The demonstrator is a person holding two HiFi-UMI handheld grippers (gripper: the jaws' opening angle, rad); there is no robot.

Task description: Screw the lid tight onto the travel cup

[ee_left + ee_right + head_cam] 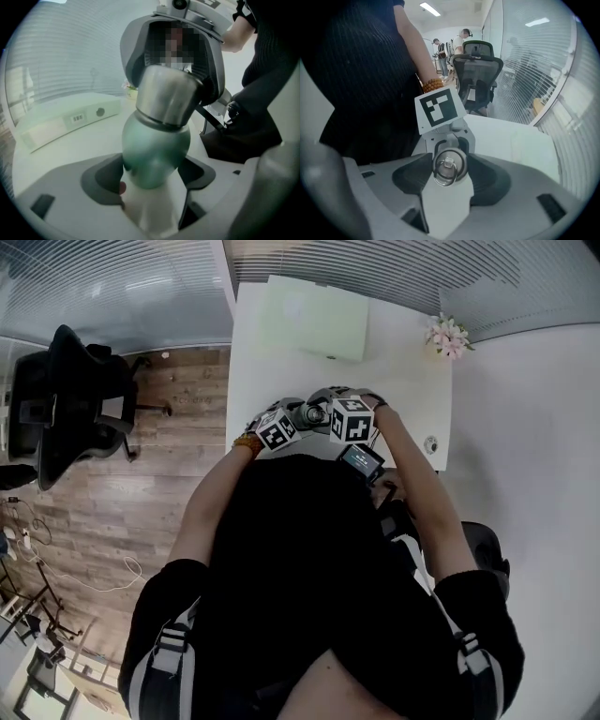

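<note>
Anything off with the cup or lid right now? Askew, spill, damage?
Nothing stands out. The lid looks seated in line with the travel cup, seam even where visible. The left gripper clamps the cup body, the right gripper is closed on the lid. No spill or damage visible.

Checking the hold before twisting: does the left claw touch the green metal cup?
Touching: left gripper view shows left claw pressing both sides of green metal cup.

In the right gripper view, the round steel ring-topped lid (450,165) covered the green bulbous travel cup (157,150) entirely. A small round object (431,443) at the cup's 3 o'clock on the white desk (403,381) was too small to identify.
</note>
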